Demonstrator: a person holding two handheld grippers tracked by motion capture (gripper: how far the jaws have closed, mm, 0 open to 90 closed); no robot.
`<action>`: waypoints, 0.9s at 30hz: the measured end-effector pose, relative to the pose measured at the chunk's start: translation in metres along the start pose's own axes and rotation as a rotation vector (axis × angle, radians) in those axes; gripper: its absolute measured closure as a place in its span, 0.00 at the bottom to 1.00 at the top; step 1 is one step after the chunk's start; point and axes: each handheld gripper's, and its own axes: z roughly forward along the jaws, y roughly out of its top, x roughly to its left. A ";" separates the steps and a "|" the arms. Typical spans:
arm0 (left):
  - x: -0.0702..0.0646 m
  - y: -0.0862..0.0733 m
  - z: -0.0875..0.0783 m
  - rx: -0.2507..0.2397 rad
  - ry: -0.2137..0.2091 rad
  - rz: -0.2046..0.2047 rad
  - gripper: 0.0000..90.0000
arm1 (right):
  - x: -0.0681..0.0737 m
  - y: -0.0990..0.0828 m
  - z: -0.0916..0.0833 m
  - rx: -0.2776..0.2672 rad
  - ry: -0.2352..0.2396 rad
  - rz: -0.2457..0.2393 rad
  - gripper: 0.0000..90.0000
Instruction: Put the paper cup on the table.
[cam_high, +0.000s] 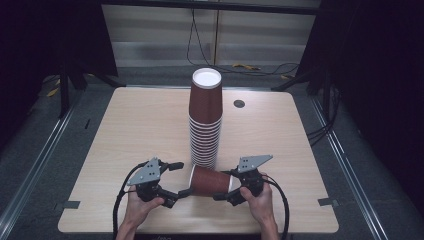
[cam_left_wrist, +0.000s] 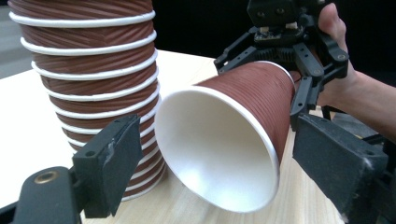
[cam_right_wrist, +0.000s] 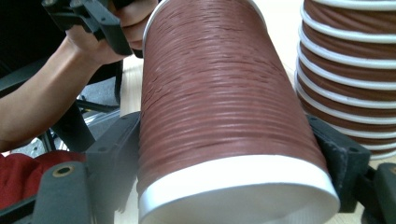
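A tall stack of upturned brown ribbed paper cups (cam_high: 205, 120) stands mid-table. In front of it a single brown cup (cam_high: 210, 181) lies on its side between my two grippers. My right gripper (cam_high: 224, 185) is shut on its base end; in the right gripper view the cup (cam_right_wrist: 219, 107) sits between the jaws of that gripper (cam_right_wrist: 229, 163), with the stack (cam_right_wrist: 350, 60) to the right. My left gripper (cam_high: 181, 178) is open at the cup's mouth. In the left gripper view the white inside of the cup (cam_left_wrist: 215, 149) faces me between the spread jaws of the left gripper (cam_left_wrist: 224, 158), beside the stack (cam_left_wrist: 88, 70).
The light wooden table (cam_high: 140, 130) has a round black grommet (cam_high: 239, 103) behind the stack. Tape marks (cam_high: 67, 205) sit near the front corners. Cables (cam_high: 250, 67) lie on the floor beyond the far edge. Dark drops flank both table sides.
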 end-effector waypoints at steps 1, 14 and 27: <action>0.000 0.000 0.000 -0.002 -0.001 0.000 0.17 | 0.000 0.000 0.000 -0.004 0.004 -0.001 0.23; 0.002 -0.005 -0.002 -0.001 0.000 -0.028 0.17 | 0.001 0.001 0.002 -0.038 0.025 -0.015 0.23; -0.002 -0.005 0.008 0.017 -0.027 -0.021 0.01 | 0.004 0.003 0.002 -0.065 0.076 -0.045 0.23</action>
